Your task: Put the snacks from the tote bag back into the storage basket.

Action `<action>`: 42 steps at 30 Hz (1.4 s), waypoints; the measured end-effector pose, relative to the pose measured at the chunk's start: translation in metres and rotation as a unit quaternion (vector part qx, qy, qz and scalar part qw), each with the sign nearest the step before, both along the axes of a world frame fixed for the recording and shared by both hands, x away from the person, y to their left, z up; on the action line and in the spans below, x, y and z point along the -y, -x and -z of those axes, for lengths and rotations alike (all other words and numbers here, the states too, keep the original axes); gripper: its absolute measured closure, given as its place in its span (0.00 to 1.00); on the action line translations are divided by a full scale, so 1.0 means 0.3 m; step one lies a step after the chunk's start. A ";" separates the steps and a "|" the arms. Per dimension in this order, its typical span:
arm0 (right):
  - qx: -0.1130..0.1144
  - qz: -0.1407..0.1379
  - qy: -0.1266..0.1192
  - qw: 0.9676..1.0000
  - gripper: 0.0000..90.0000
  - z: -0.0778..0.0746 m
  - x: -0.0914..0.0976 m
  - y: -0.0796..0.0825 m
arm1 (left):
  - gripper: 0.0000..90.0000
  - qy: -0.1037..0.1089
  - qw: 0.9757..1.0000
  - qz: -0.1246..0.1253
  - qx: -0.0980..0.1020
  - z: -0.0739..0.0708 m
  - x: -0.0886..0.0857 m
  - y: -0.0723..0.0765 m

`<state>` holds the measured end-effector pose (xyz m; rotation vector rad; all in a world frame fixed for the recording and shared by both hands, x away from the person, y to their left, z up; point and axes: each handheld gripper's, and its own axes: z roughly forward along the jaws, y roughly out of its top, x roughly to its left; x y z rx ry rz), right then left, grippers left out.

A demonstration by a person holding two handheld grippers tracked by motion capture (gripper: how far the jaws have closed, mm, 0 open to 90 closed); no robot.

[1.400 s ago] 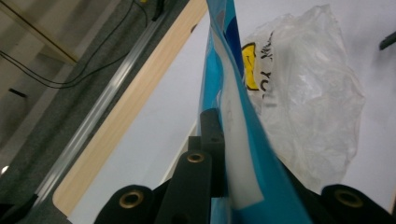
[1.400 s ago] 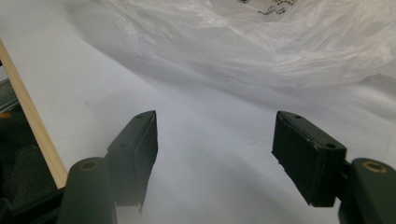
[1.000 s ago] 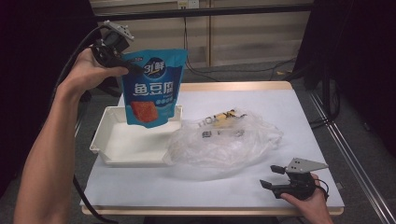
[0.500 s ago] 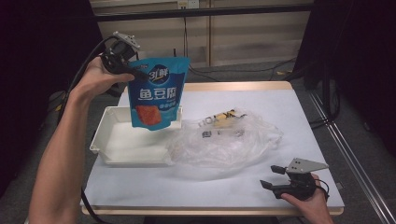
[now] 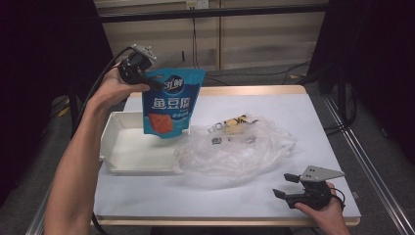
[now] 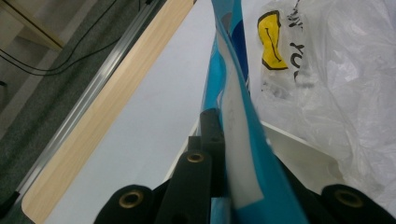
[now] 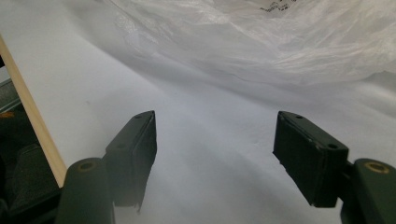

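A blue snack pouch [image 5: 169, 104] with white print and an orange panel hangs upright over the white tray [image 5: 122, 147], its lower edge near the tray's right end. My left gripper [image 5: 155, 84] is shut on the pouch's upper left corner. In the left gripper view the pouch [image 6: 233, 116] runs edge-on between the jaws of the left gripper [image 6: 219, 154]. A crumpled clear plastic bag [image 5: 235, 147] with yellow and black print lies mid-table. My right gripper [image 5: 286, 186] rests open near the front right edge, and in the right gripper view this gripper [image 7: 215, 140] has bare table between its jaws.
The table [image 5: 303, 112] has a white top with a wooden rim. The plastic bag [image 7: 261, 42] lies just ahead of my right gripper. Cables run on the floor beyond the table's far edge.
My left hand has moved down and to the right with the pouch, bringing it lower over the tray. The right gripper has stayed put.
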<state>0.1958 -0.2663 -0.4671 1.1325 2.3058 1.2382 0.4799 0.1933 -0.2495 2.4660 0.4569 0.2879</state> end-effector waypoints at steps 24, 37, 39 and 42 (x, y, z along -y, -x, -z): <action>-0.002 -0.003 0.004 1.000 0.33 0.002 -0.008 -0.001 | 0.98 -0.041 0.999 -0.025 -0.011 0.086 -0.090 -0.009; -0.005 -0.004 0.004 1.000 0.33 0.002 -0.009 -0.002 | 0.91 -0.092 0.995 -0.035 -0.026 0.064 -0.056 -0.014; -0.003 -0.006 0.004 1.000 0.33 0.003 -0.007 -0.002 | 0.87 -0.105 0.993 -0.043 -0.025 0.056 -0.045 -0.016; -0.005 -0.003 0.003 1.000 0.33 0.003 -0.005 -0.001 | 0.83 -0.138 0.989 -0.041 -0.025 0.046 -0.031 -0.022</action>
